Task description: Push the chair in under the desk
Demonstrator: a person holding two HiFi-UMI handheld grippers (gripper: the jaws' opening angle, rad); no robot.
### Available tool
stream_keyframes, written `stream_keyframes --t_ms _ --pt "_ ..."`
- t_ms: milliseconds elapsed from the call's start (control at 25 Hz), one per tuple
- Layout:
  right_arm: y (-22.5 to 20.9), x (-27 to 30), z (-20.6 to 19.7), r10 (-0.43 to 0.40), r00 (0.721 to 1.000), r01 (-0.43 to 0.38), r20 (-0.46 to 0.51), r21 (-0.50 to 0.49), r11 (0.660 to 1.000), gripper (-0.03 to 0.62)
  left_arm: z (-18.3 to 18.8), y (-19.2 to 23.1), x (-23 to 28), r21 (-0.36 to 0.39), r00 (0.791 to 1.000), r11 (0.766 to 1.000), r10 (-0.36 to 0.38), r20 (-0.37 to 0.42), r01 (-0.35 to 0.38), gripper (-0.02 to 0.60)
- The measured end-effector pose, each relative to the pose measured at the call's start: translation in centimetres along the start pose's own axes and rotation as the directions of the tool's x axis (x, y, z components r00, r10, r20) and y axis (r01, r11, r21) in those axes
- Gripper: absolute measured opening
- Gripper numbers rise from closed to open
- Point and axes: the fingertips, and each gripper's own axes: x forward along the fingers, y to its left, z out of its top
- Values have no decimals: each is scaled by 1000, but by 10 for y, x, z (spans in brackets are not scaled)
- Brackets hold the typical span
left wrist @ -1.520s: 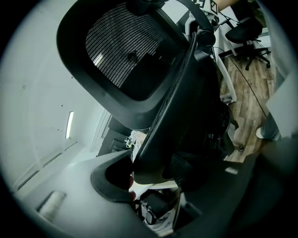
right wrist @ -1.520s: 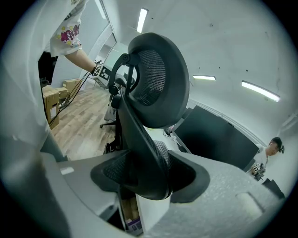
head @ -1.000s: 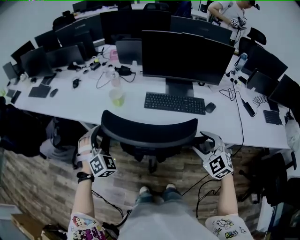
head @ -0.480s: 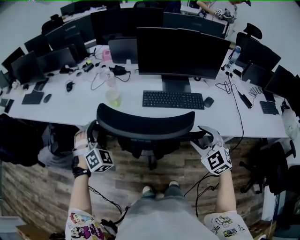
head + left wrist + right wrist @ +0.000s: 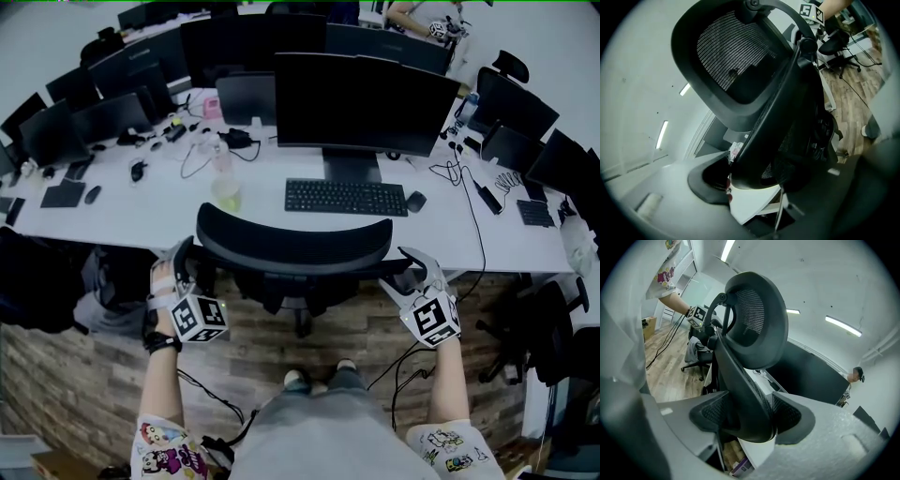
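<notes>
Since a moment ago the chair (image 5: 292, 246) has gone forward with me: the curved top of its backrest now overlaps the near edge of the worktop (image 5: 141, 216), where before a strip of floor showed between them. My left tongs (image 5: 192, 267) and right tongs (image 5: 405, 274) have travelled with it and sit at the two ends of the backrest, the left end and the right end.

In the left gripper view the backrest's black frame runs between the jaws, which stand fairly wide and are closed onto that frame, the mesh panel rising above them. In the right gripper view the frame fills the gap between the two pads and touches both; these jaws have just been opening, yet the frame is between them and pressed from either side.

The chair stands on the wooden floor (image 5: 84, 375), facing the worktop's near edge, in line with the keyboard (image 5: 345, 197) and the big dark monitor (image 5: 366, 103) behind it. A mouse (image 5: 416, 202) lies just right of the keyboard. The seat is hidden under the backrest, so I cannot tell how far it reaches beneath the worktop.
</notes>
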Motion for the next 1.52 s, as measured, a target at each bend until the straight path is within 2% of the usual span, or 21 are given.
stream_keyframes --t_ms 80,240,360,680,920,1160,1280,1520 --pt "-1 -1 0 -9 1000 9 -6 8 1000 292 1 -1 -2 -22 1000 1000 -18 17 18 282" --pt "-2 -5 -2 -21 1000 22 -15 9 1000 305 1 -6 -5 27 999 999 -27 25 27 296" --pt "-1 -12 -1 -31 999 31 -8 14 999 310 2 -7 -9 33 999 999 -30 30 29 307" --pt "7 -32 10 -75 997 75 -2 -3 997 315 5 -6 -30 62 999 998 -19 44 16 313" --pt "19 -50 32 -110 992 110 54 0 994 315 11 -3 -56 65 998 998 14 65 -18 313" --pt "37 -67 56 -130 986 127 108 34 991 314 25 -2 -89 -9 993 998 56 103 -55 302" --pt "45 -75 62 -135 984 128 120 66 990 294 36 -7 -103 -94 991 994 64 121 -53 291" --pt "62 -89 79 -169 963 134 212 173 976 235 72 -22 -131 -316 975 948 46 216 26 258"
